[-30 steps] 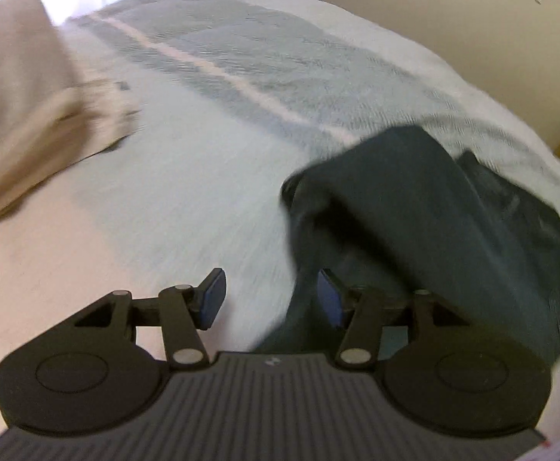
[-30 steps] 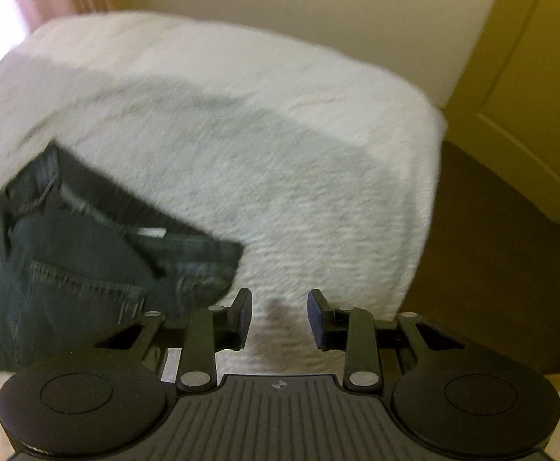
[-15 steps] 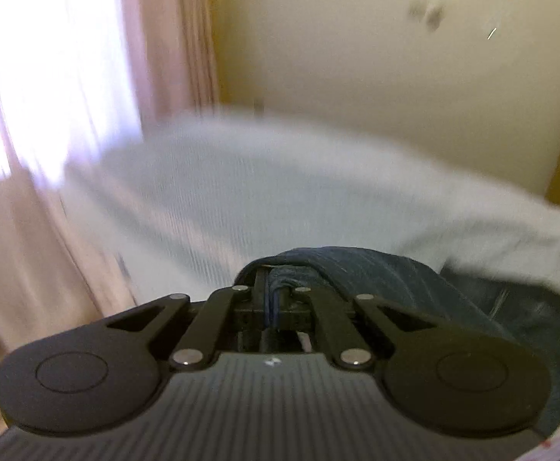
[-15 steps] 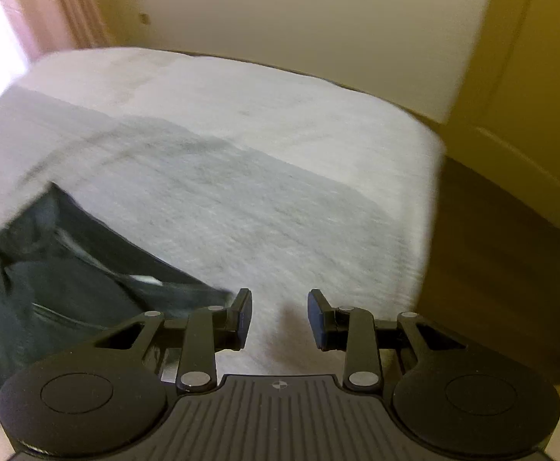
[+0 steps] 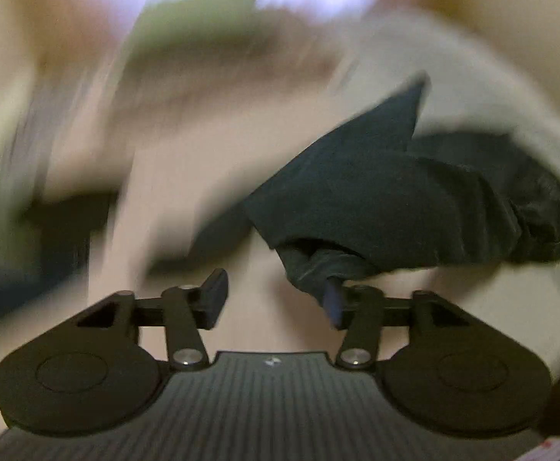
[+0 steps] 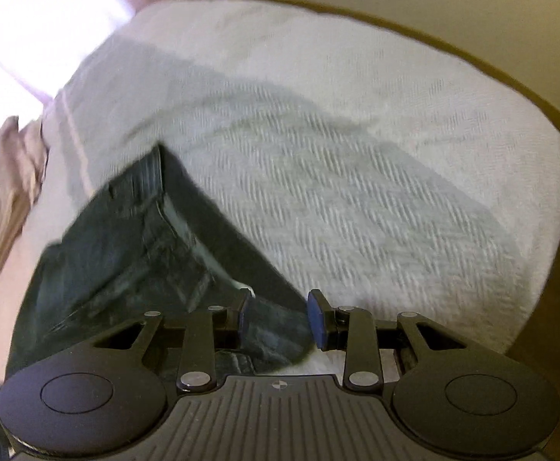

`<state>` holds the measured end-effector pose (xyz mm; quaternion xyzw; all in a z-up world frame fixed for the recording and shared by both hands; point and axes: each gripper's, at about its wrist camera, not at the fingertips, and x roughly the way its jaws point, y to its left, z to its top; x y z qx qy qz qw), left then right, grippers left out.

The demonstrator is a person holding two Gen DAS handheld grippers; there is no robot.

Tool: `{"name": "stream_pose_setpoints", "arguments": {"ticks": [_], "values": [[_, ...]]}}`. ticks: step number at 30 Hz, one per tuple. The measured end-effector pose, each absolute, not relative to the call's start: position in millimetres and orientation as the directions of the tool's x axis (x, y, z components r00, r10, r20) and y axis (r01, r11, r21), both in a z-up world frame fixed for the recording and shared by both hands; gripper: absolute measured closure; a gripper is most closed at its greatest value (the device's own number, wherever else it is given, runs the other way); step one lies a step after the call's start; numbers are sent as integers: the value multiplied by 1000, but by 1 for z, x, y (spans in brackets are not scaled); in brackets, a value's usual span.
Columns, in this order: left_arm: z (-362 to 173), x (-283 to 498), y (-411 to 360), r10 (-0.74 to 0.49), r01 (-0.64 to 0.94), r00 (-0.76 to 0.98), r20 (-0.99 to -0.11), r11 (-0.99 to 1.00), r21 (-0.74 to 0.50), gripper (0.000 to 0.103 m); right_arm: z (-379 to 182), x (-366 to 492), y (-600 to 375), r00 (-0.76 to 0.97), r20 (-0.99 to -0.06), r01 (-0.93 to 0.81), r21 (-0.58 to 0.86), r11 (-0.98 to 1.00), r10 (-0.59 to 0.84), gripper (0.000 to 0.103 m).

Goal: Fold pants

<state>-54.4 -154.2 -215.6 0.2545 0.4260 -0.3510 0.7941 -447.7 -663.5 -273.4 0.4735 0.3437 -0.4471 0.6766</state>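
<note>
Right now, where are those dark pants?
The dark pants lie on the pale bedspread, at the lower left of the right wrist view, one end running down between the right gripper fingers, which stand apart.

We see dark blue jeans (image 6: 126, 253) on a bedspread (image 6: 357, 176) with pale grey herringbone weave and a darker grey band. Beige cloth (image 6: 7, 176) at left; grippers black with blue pads (image 6: 320, 320).

left wrist: close, downward | right wrist: close, downward | shared: pants (image 5: 376, 199), bed (image 6: 357, 134)
</note>
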Motion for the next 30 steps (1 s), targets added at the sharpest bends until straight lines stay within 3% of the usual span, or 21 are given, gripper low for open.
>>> {"name": "stream_pose_setpoints", "arguments": {"ticks": [2,5,8,11,14,17,19,22,25,26,27,28,30], "values": [[-254,-75,-124,-222,722,346,-912,683,108,49,-278,-454,-661,368,-898,928,337,161,-240,74],[-293,-97,-116,-173,732,256,-951,677,74,43,-285,-460,-657,343,-918,933,309,184,-198,74],[-313,-110,-129,-107,833,226,-968,537,135,36,-291,-458,-653,315,-934,936,277,219,-169,74],[-318,-116,-127,-43,909,139,-989,402,110,38,-294,-455,-645,303,-939,929,253,269,-163,73],[-290,-104,-118,-151,891,95,-984,453,16,42,-301,-451,-636,275,-949,927,218,307,-155,73],[-248,-75,-118,-399,795,154,-904,593,-126,30,-309,-445,-627,262,-954,924,204,324,-146,73],[-242,-49,-134,-473,734,234,-849,659,-165,23,-313,-441,-621,263,-954,924,206,323,-144,73],[-272,-20,-185,-451,718,272,-850,683,-132,21,-321,-431,-614,272,-952,920,215,327,-140,73],[-339,-4,-244,-365,740,273,-890,671,-49,20,-325,-424,-607,269,-950,917,203,342,-157,73],[-365,1,-261,-305,737,267,-914,676,-10,46,-327,-423,-605,267,-950,918,198,345,-165,73],[-384,3,-269,-266,730,273,-924,683,19,101,-327,-422,-603,262,-950,919,191,345,-172,73],[-395,5,-273,-228,719,286,-931,693,51,102,-327,-423,-601,258,-950,921,186,342,-177,73],[-375,10,-257,-316,677,307,-898,735,-28,103,-326,-425,-599,249,-950,928,180,326,-186,73]]}}
